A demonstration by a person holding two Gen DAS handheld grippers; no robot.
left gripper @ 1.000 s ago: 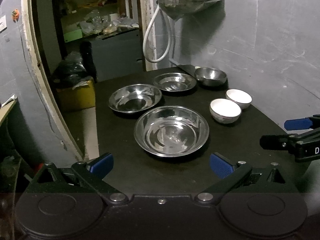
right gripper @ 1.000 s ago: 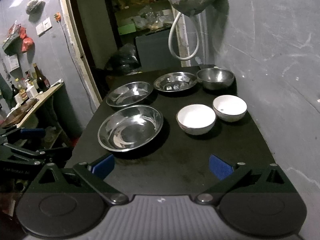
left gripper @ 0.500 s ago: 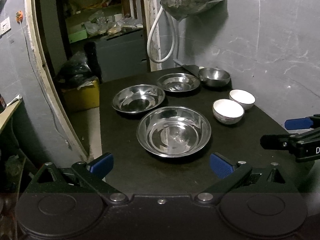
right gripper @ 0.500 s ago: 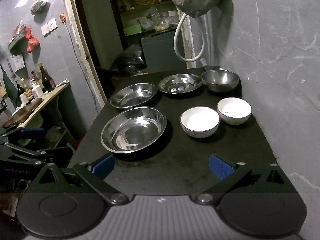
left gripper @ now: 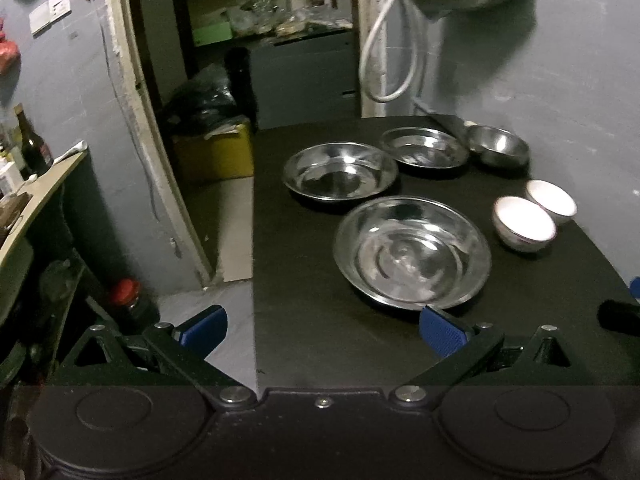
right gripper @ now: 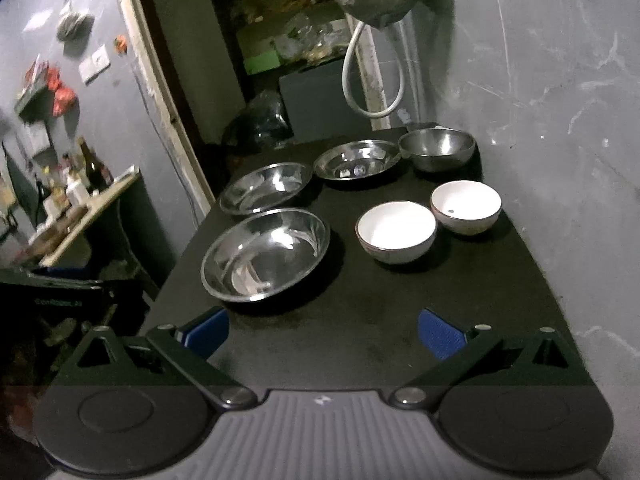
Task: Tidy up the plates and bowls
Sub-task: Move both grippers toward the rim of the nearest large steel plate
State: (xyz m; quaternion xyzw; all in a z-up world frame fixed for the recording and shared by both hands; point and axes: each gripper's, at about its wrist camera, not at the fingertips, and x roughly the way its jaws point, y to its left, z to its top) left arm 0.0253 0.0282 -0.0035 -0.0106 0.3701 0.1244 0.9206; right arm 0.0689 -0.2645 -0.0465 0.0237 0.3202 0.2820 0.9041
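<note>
Two grippers, the left gripper (left gripper: 322, 328) and right gripper (right gripper: 322, 330), hang empty with fingers apart over the near table (right gripper: 360, 332) edge. Beyond sit the big steel plate (right gripper: 266, 254), two white bowls (right gripper: 396, 232), then two steel plates (right gripper: 266, 188) and a steel bowl (right gripper: 437, 148).

Left gripper (left gripper: 322, 326), black frame, blue-padded fingers (left gripper: 202, 326) spread wide, nothing between them, held level facing forward; right gripper (right gripper: 322, 330), same build, blue pads (right gripper: 440, 336) wide apart, empty, its dark tip seen at right edge of left view
</note>
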